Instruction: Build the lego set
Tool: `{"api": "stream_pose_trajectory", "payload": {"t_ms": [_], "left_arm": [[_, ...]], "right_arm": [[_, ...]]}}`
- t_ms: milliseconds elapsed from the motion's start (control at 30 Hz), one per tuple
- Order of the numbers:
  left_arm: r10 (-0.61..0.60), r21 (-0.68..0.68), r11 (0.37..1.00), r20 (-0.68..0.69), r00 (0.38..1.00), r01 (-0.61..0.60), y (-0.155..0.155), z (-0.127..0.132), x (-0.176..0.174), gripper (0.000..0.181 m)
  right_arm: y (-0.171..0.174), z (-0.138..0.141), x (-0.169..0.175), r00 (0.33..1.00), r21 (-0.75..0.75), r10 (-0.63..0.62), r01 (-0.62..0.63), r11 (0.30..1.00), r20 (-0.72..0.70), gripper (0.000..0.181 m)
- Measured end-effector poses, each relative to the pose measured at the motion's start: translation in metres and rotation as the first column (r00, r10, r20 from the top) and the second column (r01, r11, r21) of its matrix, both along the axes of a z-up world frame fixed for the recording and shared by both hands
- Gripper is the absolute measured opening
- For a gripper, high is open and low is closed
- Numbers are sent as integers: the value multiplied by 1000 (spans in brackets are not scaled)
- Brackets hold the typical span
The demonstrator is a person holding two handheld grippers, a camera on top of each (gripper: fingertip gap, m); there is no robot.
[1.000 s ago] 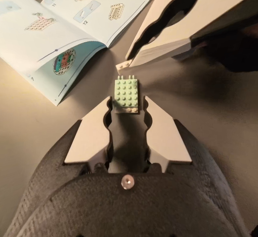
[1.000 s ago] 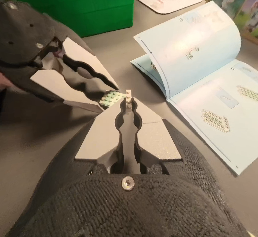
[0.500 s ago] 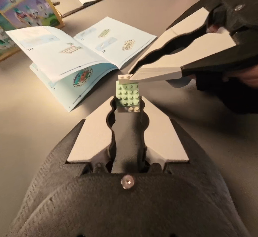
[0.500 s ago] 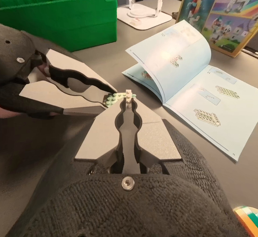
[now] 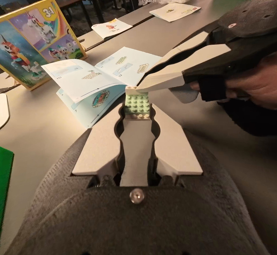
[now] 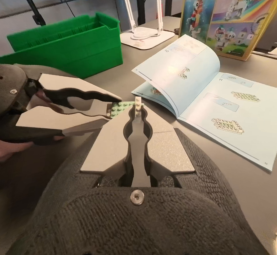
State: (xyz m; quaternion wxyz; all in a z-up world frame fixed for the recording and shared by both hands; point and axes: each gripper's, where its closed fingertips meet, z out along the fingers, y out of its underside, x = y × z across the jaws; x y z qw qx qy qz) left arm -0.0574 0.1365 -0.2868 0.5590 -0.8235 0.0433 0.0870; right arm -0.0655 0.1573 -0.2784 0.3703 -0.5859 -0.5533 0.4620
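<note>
My left gripper [image 5: 137, 110] is shut on a small light green studded plate [image 5: 137, 103] with a white plate under its near edge, gripping it by the two sides. My right gripper [image 6: 137, 108] is shut on a small white brick [image 6: 138, 102], held upright between its tips. In the left wrist view the right gripper [image 5: 138, 88] comes in from the right, and the white brick [image 5: 130, 90] rests against the far edge of the green plate. In the right wrist view the left gripper [image 6: 111, 109] reaches in from the left with the green plate [image 6: 119, 109].
An open instruction booklet [image 5: 90, 75] lies just beyond the plate, also in the right wrist view [image 6: 209, 97]. The set's box [image 6: 224, 15] stands behind it. A green bin [image 6: 67, 48] and a white stand base [image 6: 146, 37] are at the back left. Two more booklets [image 5: 110, 28] lie farther back. My left and right fingertips are right by each other.
My left gripper has shut on the green plate, which lay between its open fingers. Both grippers have tilted up. The right gripper has brought the white brick to the plate's far edge.
</note>
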Motion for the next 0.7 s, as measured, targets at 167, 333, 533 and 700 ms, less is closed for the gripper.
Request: {"api": "stream_pose_trajectory", "payload": {"t_ms": [167,333,533,700], "left_arm": [[1,32,999,9,1000,-1,1,5,1,32],[5,43,999,12,1000,-6,1,6,0,32],[-1,44,999,19,1000,0,2,6,0,32],[-5,45,999,24,1000,4,2,5,1,31]], "right_arm": [[0,3,0,1000,23,-3,4,1000,-14,6],[-2,6,1,1000,64,2,-1,998,-29,7],[-2,7,1,1000,82,2,1,997,-29,10],[-1,7,0,999,82,3,0,997,-32,11]]}}
